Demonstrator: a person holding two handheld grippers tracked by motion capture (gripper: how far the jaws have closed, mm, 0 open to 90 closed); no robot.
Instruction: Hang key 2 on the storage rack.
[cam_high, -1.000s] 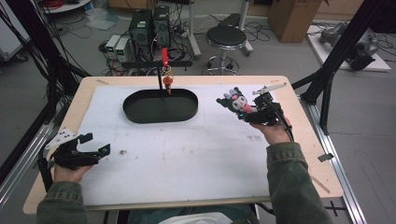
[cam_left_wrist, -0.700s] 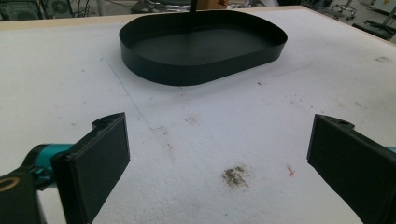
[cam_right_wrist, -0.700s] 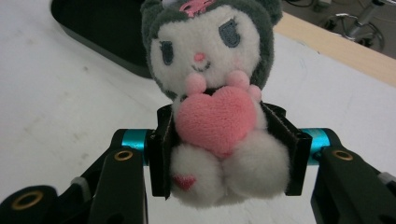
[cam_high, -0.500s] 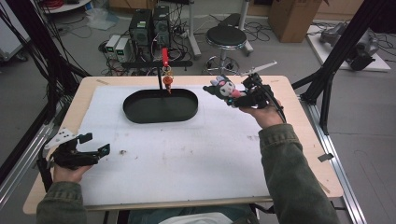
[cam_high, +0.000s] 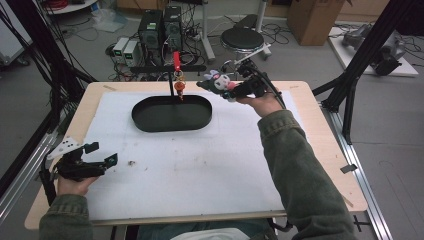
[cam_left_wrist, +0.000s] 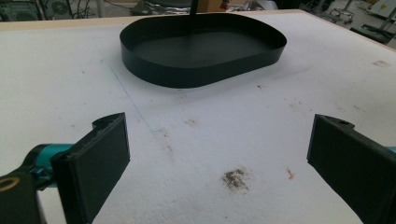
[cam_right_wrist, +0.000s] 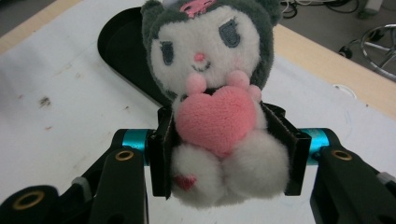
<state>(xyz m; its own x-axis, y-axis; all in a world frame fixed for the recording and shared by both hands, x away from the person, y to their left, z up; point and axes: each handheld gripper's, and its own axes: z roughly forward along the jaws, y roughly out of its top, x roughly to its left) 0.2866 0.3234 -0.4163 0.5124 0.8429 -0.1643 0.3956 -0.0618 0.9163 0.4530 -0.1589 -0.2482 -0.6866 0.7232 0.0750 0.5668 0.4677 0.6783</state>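
The right gripper (cam_high: 231, 89) has its fingers (cam_right_wrist: 161, 154) clamped on the body of a plush toy (cam_right_wrist: 212, 93), which is held above the far edge of the white surface (cam_high: 200, 165), just right of the black oval tray (cam_high: 172, 114). The left gripper (cam_high: 102, 159) rests at the near left of the surface, its fingers (cam_left_wrist: 93, 163) wide apart with nothing between them.

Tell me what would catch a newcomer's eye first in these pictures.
The plush toy, grey-hooded and hugging a pink heart, is clamped between the right gripper jaws, held in the air beside the black oval tray at the table's far side. The left gripper rests wide open near the table's left corner.
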